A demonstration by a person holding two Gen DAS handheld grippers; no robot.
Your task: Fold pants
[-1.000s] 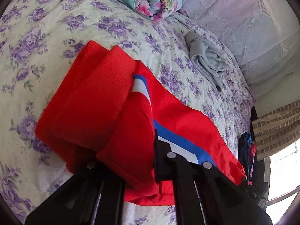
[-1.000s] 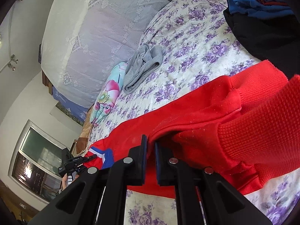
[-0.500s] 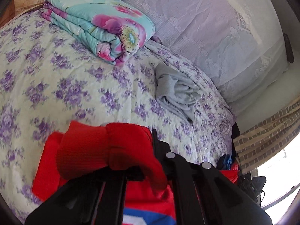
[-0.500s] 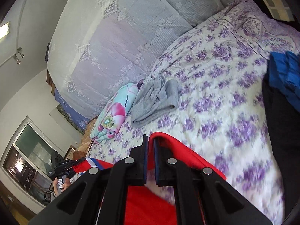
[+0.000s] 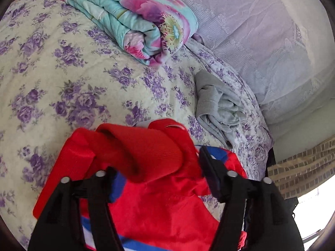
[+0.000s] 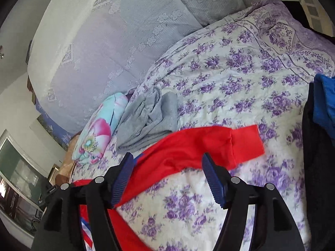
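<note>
The red pants (image 5: 159,207) with blue and white side stripes lie bunched on the flowered bedspread (image 5: 62,79). In the left wrist view their ribbed red cuff (image 5: 146,150) lies loose between the wide-apart fingers of my left gripper (image 5: 157,167), which is open. In the right wrist view my right gripper (image 6: 167,177) is open too, and a red pant leg (image 6: 199,146) lies on the bed just beyond its fingertips, free of them.
A folded floral quilt (image 5: 134,18) and a crumpled grey garment (image 5: 217,106) lie further up the bed; both also show in the right wrist view, quilt (image 6: 98,133) and garment (image 6: 148,119). Dark and blue clothes (image 6: 322,113) are piled at the right. A lace-covered headboard (image 6: 108,41) stands behind.
Both grippers carried the red cloth up the bed, then opened and let it go. The pants now lie folded over on themselves.
</note>
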